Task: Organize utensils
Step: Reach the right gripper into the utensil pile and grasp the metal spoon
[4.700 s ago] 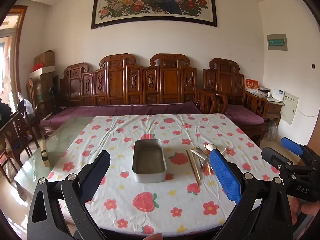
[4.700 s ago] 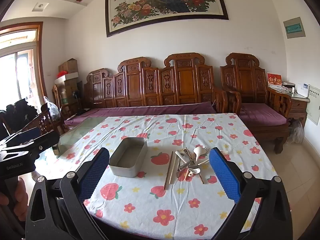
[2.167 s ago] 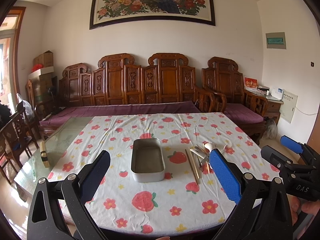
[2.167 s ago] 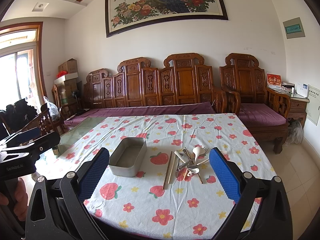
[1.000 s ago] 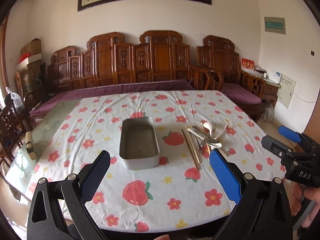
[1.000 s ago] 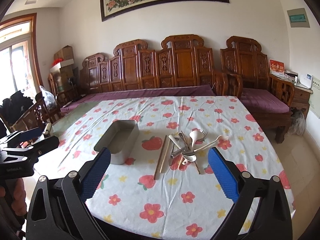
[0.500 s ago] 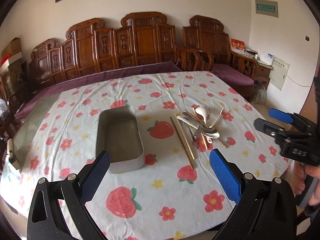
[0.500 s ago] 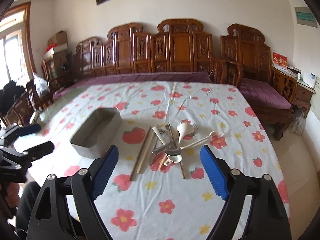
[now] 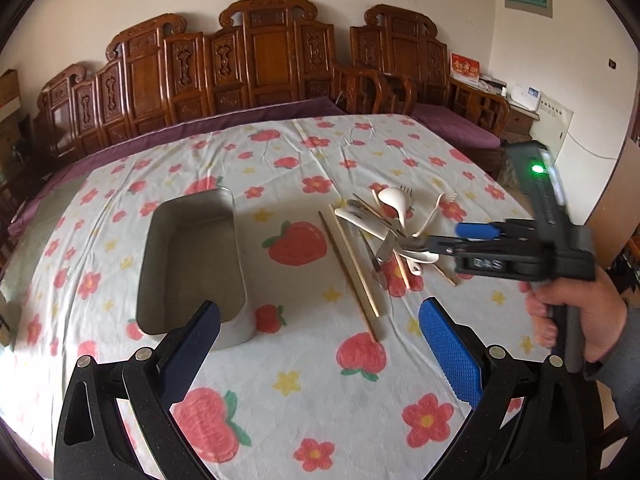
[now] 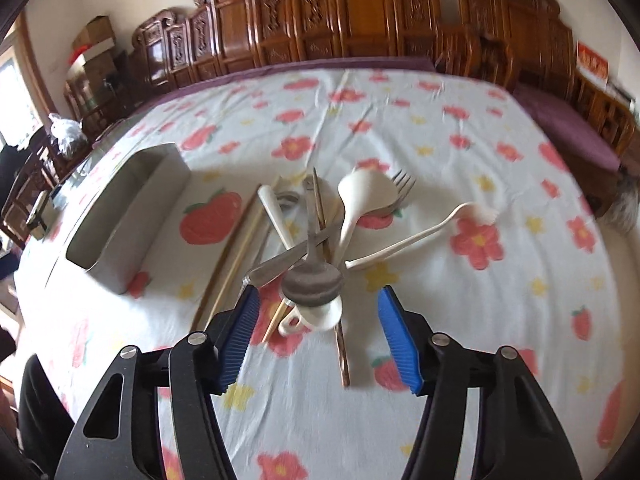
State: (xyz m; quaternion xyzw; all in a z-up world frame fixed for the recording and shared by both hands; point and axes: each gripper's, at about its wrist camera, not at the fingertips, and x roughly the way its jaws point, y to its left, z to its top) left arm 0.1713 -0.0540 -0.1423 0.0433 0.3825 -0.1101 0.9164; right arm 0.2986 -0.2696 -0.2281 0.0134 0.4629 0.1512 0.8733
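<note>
Utensils lie heaped beside tin. Right gripper spread wide at metal spoon; left gripper spread wide, holding nothing.

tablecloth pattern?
White tablecloth printed with red strawberries, pink-red flowers and small yellow stars; clearest in the left wrist view.

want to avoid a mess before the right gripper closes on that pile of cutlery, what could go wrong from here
The metal spoon between the open right gripper fingers lies across a crossed heap: closing may pinch the white spoon or a chopstick too.

Lifting it could drag the tangled pieces and scatter them over the tablecloth.

The tin sits well to the left, so a loosely gripped spoon might slip on the way there.
</note>
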